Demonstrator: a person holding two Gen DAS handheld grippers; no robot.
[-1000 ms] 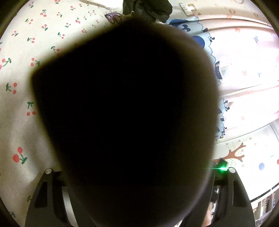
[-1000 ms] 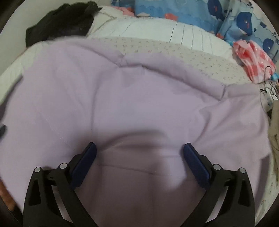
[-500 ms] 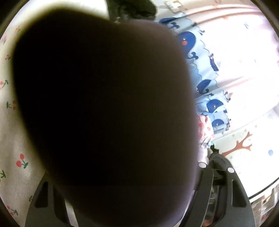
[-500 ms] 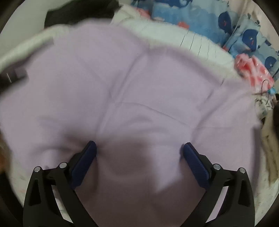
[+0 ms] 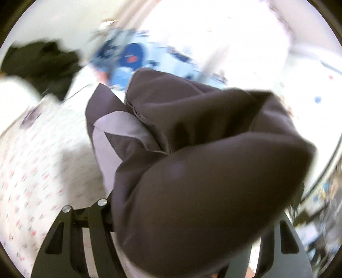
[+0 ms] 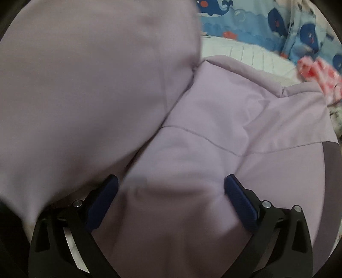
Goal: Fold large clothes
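Note:
A large lilac garment (image 6: 224, 111) lies spread on the bed. My left gripper (image 5: 192, 205) is raised and rolled, with a thick bunch of the garment (image 5: 192, 149) in it. That bunch looks dark against the light and hides the fingertips. Its jaws are closing on the cloth between them. In the right wrist view the lifted fold (image 6: 85, 85) hangs over the upper left. My right gripper (image 6: 171, 192) stands open low over the garment, its blue pads (image 6: 104, 196) wide apart on either side of a soft bulge of cloth.
Black clothing (image 5: 42, 64) lies at the far left of the bed. Blue whale-print fabric (image 6: 245, 17) runs along the back, with a pink patterned item (image 6: 316, 72) at the right. A cherry-print sheet (image 5: 32, 160) covers the bed, and a white quilt (image 6: 245, 53) lies behind the garment.
The left gripper has risen and rolled, carrying the cloth up; the bed and room now show around it. In the right view a big lilac fold has swept in from the left.

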